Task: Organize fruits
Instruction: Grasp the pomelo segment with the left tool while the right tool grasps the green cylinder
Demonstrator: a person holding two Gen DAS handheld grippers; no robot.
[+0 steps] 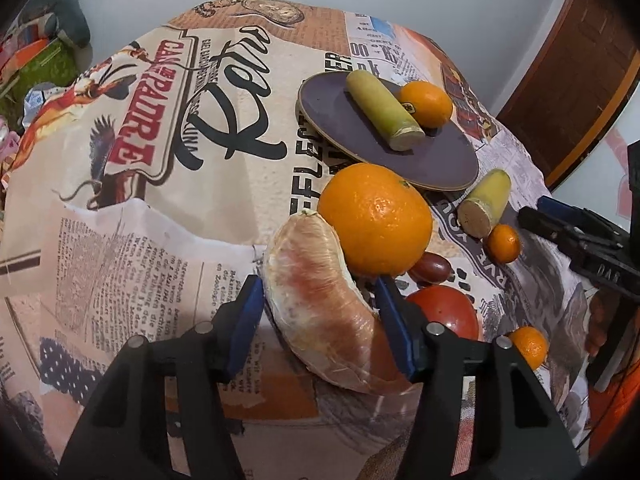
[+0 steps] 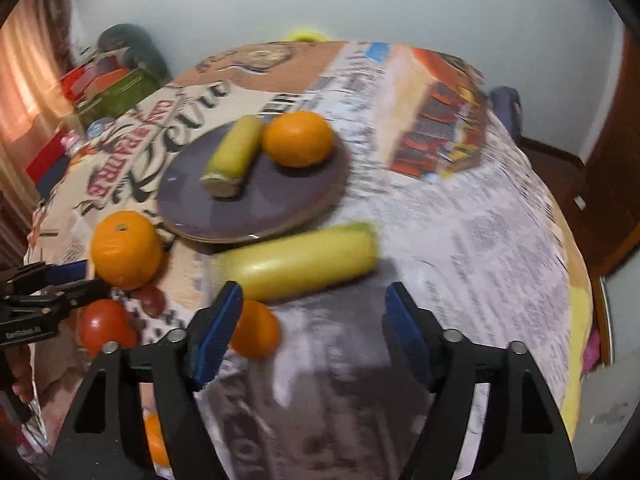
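A: Pink-white pomelo wedge, peeled and soft, sits between the blue pads of the left gripper. Both pads appear to touch its skin; the jaws stand about half open around it. It seems lifted just clear of the cloth, next to the big orange.

B: Failure modes?

A: Judged only. Excess squeeze may split the membrane. Too light a grip on a curved, slick wedge may let it rotate out. Swinging it toward the plate could nudge the big orange, which may roll into the tomato or off the table.

B: Right gripper?

A: Wide open, nothing between the pads. It hangs above the cloth, just short of a yellow-green stalk piece. A small tangerine lies beside its left finger; closing here could clip it. The view is blurred.

B: Containers?

A: One: the dark round plate. It holds a second stalk piece and an orange, touching. All other fruit lies loose on the cloth.
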